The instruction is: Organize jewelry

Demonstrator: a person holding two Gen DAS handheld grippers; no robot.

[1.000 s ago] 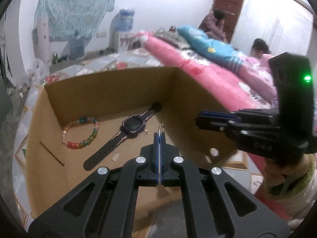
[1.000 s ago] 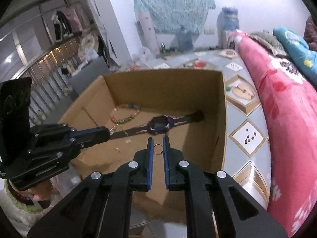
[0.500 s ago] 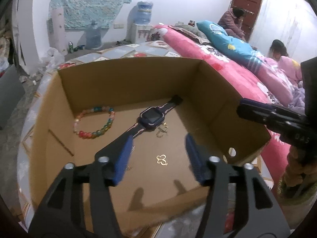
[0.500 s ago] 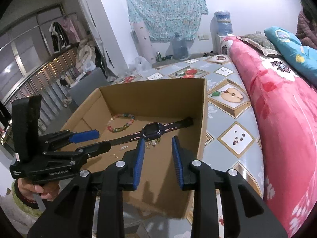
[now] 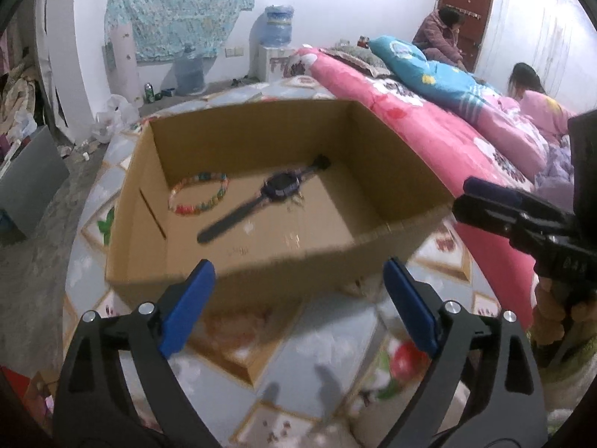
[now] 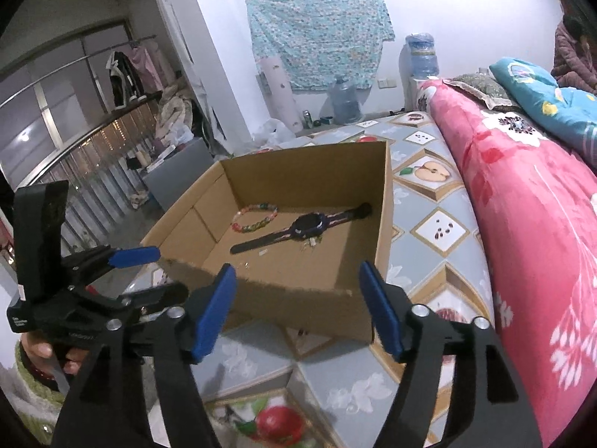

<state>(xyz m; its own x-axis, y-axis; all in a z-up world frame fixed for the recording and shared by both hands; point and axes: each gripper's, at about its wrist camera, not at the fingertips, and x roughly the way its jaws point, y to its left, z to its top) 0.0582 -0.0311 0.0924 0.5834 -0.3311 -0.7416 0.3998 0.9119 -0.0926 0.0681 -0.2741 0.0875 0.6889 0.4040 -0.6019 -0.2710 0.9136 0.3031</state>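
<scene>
My left gripper (image 5: 294, 306) is spread wide with nothing between its blue pads (image 5: 186, 308), and my right gripper (image 6: 298, 308) is the same, pads (image 6: 212, 313) well apart. A second ago both were pinched over the box holding small pieces; now they have let go and pulled back to the lower frame, outside the near wall. In the box (image 6: 298, 287), mid-frame, lie the bracelet (image 6: 254, 218), the watch (image 6: 302, 229) and small gold bits (image 6: 311, 242) beside it. I judge that drop finished, both hands free.
</scene>
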